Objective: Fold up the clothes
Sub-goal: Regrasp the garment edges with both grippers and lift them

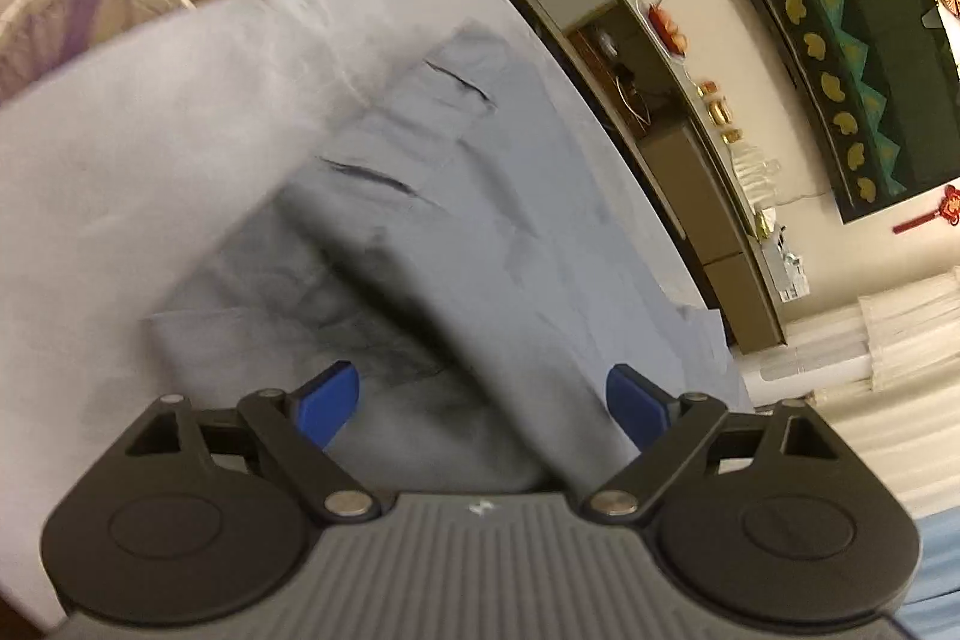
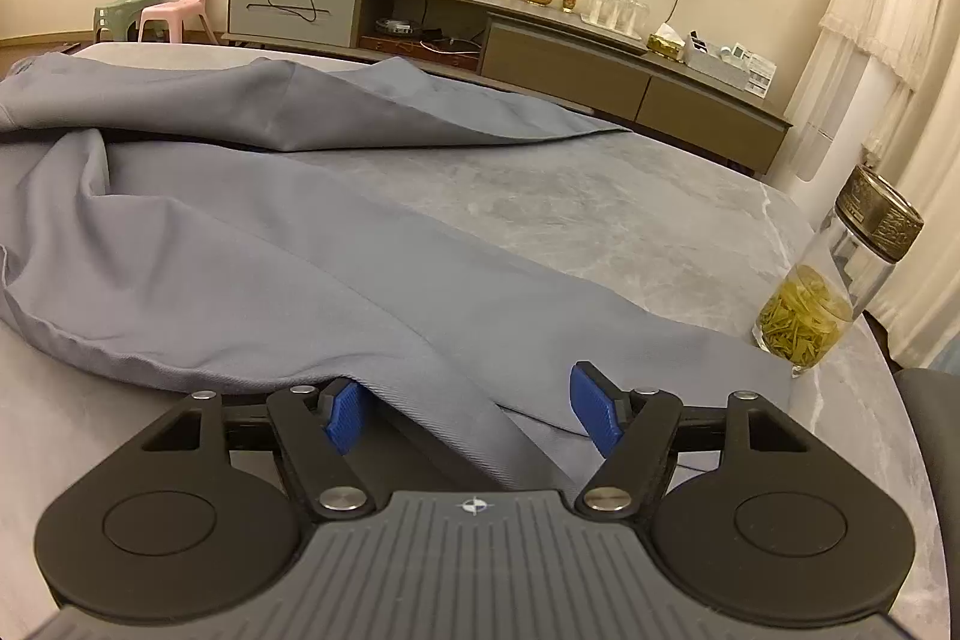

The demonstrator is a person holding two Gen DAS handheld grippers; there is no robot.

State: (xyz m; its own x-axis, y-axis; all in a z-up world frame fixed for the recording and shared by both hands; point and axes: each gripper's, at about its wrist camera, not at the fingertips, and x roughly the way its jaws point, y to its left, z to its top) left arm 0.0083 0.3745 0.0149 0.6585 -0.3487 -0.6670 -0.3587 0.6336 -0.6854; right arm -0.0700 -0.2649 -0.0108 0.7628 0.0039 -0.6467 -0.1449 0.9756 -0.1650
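A pair of grey-blue trousers (image 2: 252,244) lies spread on a grey marble-look table (image 2: 600,196). In the left wrist view the trousers (image 1: 480,196) show two pocket slits, and the image is blurred. My left gripper (image 1: 483,403) is open above the trousers, with cloth lying between its blue pads. My right gripper (image 2: 474,415) is open at the near end of a trouser leg, with the cloth running between its pads. Neither is clamped on the cloth.
A glass bottle of tea leaves (image 2: 834,280) stands near the table's right edge. A low TV cabinet (image 2: 510,46) with cups and jars runs along the wall. Two small plastic chairs (image 2: 174,1) stand at the back left. A woven basket (image 1: 78,16) sits on the floor.
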